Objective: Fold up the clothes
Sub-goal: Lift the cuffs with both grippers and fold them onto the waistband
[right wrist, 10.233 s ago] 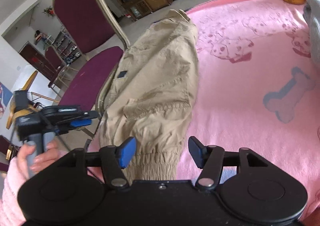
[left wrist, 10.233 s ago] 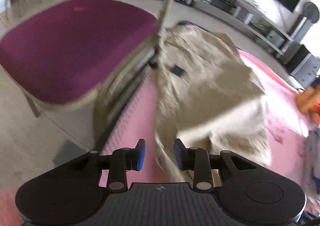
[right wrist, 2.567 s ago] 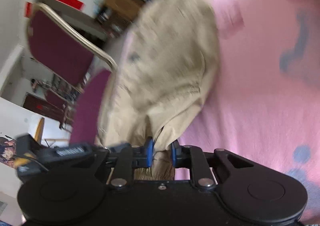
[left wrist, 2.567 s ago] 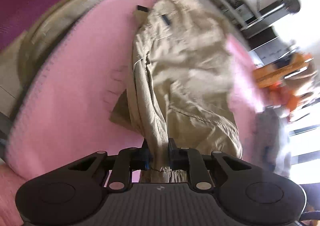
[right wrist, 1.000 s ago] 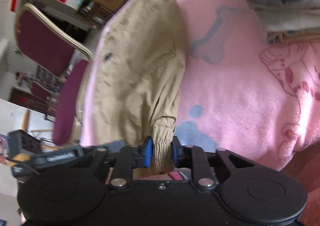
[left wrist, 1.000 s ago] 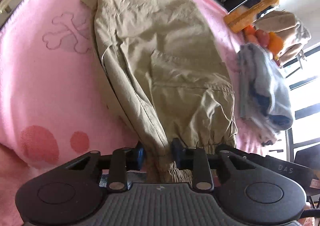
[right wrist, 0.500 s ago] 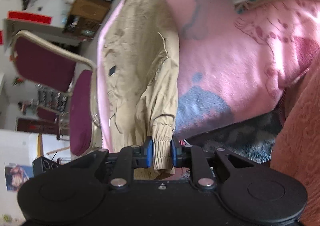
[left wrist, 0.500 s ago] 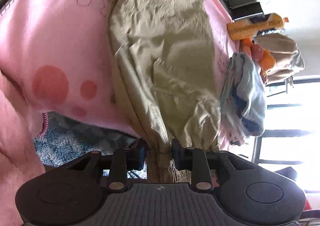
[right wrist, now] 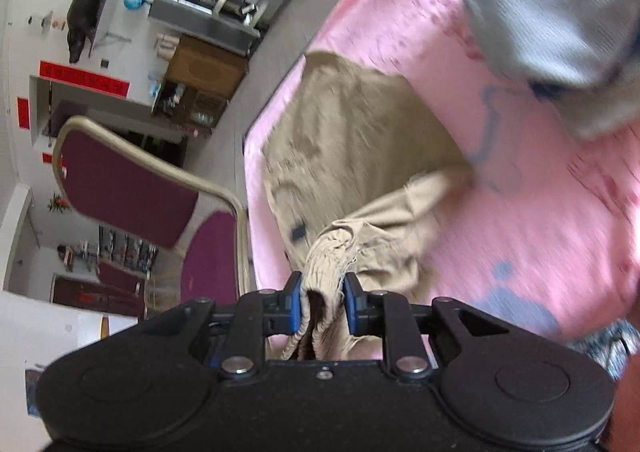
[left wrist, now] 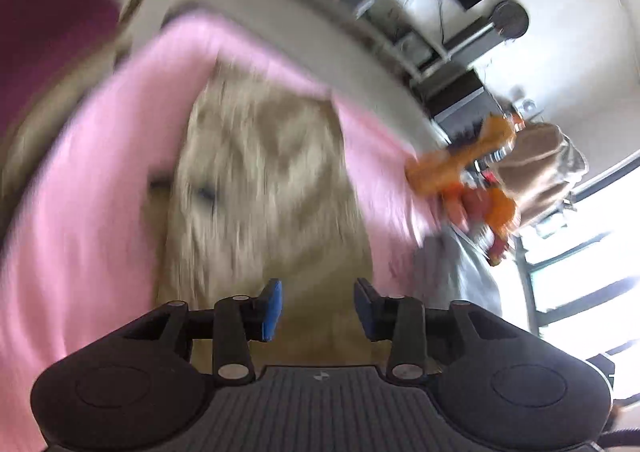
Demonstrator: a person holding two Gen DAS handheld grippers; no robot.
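Observation:
Tan trousers (left wrist: 260,180) lie lengthwise on the pink blanket (left wrist: 92,212), blurred by motion in the left wrist view. My left gripper (left wrist: 318,308) hovers open over their near end, its blue pads apart with only cloth behind the gap. In the right wrist view the trousers (right wrist: 352,132) are partly doubled over. Their elastic cuff (right wrist: 330,248) is bunched between the pads of my right gripper (right wrist: 322,302), which is shut on it above the blanket (right wrist: 540,212).
A grey-blue garment (right wrist: 552,4) lies on the blanket to the right, also seen as a grey garment (left wrist: 456,264). Orange objects (left wrist: 452,168) sit at the far right edge. A maroon chair (right wrist: 132,188) stands close by the blanket's left edge.
My left gripper has let go of the trouser cuff and opened. Both grippers have swung forward over the blanket, and the right one has carried its cuff over the trousers.

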